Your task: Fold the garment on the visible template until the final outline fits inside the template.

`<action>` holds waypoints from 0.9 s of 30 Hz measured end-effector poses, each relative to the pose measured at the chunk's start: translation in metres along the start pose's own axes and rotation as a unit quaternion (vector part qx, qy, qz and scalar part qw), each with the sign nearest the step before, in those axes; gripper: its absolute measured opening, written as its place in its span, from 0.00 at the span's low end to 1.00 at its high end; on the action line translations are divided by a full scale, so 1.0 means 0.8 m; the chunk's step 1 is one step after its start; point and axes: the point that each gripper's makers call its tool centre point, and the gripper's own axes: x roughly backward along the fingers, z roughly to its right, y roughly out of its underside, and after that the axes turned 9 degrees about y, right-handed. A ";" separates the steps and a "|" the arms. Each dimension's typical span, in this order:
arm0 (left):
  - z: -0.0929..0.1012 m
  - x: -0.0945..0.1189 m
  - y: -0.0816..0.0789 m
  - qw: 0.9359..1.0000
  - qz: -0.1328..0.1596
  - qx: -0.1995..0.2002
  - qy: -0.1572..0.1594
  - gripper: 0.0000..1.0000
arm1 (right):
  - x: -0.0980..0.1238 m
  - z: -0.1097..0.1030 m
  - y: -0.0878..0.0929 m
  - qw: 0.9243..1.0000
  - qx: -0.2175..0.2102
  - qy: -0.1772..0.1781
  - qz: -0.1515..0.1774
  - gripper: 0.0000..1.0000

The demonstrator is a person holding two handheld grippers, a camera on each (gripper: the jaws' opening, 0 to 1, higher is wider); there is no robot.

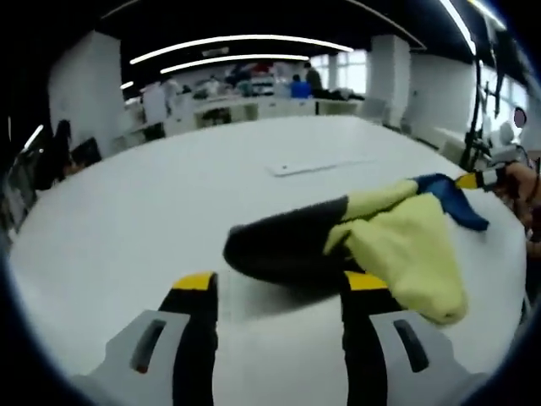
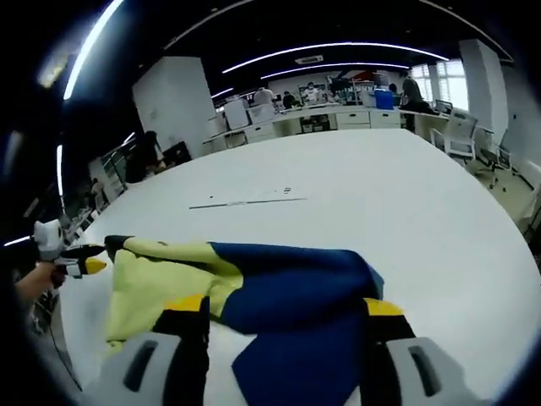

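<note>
1. From my left gripper (image 1: 275,283) view I see the black part of the soft yellow, blue and black fabric garment (image 1: 355,241). It's bunched in a lump on the white table (image 1: 169,211) just past my jaws, with the yellow part flopped over my right-hand jaw tip. The right gripper view doesn't give me that black end, just a tiny black corner.
2. From my right gripper (image 2: 287,309) view the blue panel (image 2: 296,283) is front and center, spread between and over my jaws, with yellow trailing off to the left.
3. Each view catches the other gripper far off, pinching a corner: right one (image 1: 473,179) at the blue tip, left one (image 2: 89,254) at the yellow and black corner.
4. Both sets of jaws look wide apart at the near tips, cloth lying between them, so I honestly can't tell if either is clamped.
5. Garment is crumpled, not flat.
6. A thin pale outline (image 2: 249,201) is marked on the table beyond the garment, well apart from it.
7. Big office room behind: desks, chairs (image 2: 461,131), ceiling light strips (image 1: 237,42), a few people.
</note>
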 end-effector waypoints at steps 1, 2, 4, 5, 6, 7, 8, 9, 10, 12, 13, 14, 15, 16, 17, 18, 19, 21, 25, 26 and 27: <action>0.005 -0.003 0.003 1.000 -0.001 -0.004 0.000 0.52 | 0.002 -0.007 0.002 1.000 0.001 -0.007 0.000 0.77; 0.004 -0.008 0.006 1.000 -0.003 -0.007 0.002 0.50 | 0.005 -0.020 0.006 1.000 0.004 -0.017 0.001 0.79; 0.013 -0.017 0.009 1.000 -0.006 -0.001 0.011 0.46 | 0.008 -0.037 0.013 0.999 0.018 -0.033 -0.004 0.80; 0.016 -0.020 0.009 1.000 -0.004 0.005 0.014 0.44 | 0.011 -0.051 0.017 0.999 0.028 -0.042 -0.002 0.80; 0.022 -0.025 0.008 1.000 0.000 0.012 0.020 0.43 | 0.014 -0.062 0.021 0.998 0.040 -0.053 -0.003 0.81; 0.025 -0.029 0.008 1.000 0.003 0.017 0.021 0.42 | 0.014 -0.071 0.024 0.996 0.053 -0.065 -0.006 0.81; 0.026 -0.032 0.008 1.000 0.004 0.021 0.022 0.41 | 0.016 -0.083 0.029 0.995 0.065 -0.077 -0.007 0.81; 0.028 -0.035 0.008 0.999 0.005 0.026 0.023 0.41 | 0.019 -0.094 0.034 0.994 0.071 -0.085 -0.008 0.81; 0.030 -0.037 0.007 0.999 0.006 0.030 0.022 0.40 | 0.023 -0.108 0.042 0.992 0.084 -0.096 -0.013 0.82; 0.030 -0.040 0.008 0.999 0.004 0.037 0.017 0.38 | 0.026 -0.126 0.051 0.990 0.096 -0.099 -0.011 0.83; 0.030 -0.041 0.008 0.999 0.005 0.040 0.015 0.37 | 0.028 -0.134 0.056 0.989 0.103 -0.103 -0.012 0.83; 0.031 -0.042 0.008 0.998 0.009 0.055 0.009 0.36 | 0.030 -0.143 0.061 0.989 0.103 -0.105 -0.012 0.83; 0.033 -0.044 0.008 0.998 0.012 0.064 0.009 0.34 | 0.031 -0.152 0.065 0.988 0.106 -0.111 -0.012 0.82; 0.035 -0.045 0.008 0.997 0.016 0.074 0.009 0.33 | 0.032 -0.161 0.069 0.987 0.109 -0.119 -0.013 0.82; 0.036 -0.048 0.009 0.997 0.015 0.074 0.008 0.32 | 0.032 -0.164 0.071 0.987 0.109 -0.120 -0.013 0.82; 0.037 -0.049 0.010 0.997 0.014 0.074 0.007 0.30 | 0.033 -0.179 0.077 0.986 0.112 -0.126 -0.010 0.82; 0.038 -0.051 0.012 0.997 0.013 0.076 0.003 0.29 | 0.035 -0.188 0.083 0.984 0.120 -0.134 -0.011 0.81; 0.040 -0.053 0.014 0.996 0.017 0.084 0.001 0.25 | 0.036 -0.206 0.093 0.981 0.130 -0.142 -0.009 0.79; 0.041 -0.061 0.022 0.994 0.013 0.110 0.000 0.14 | 0.038 -0.238 0.116 0.973 0.168 -0.160 -0.010 0.72; 0.040 -0.063 0.023 0.994 0.013 0.111 -0.003 0.13 | 0.037 -0.241 0.118 0.972 0.177 -0.158 -0.009 0.69; 0.038 -0.066 0.024 0.993 0.012 0.115 -0.006 0.10 | 0.035 -0.248 0.122 0.969 0.189 -0.157 -0.005 0.64</action>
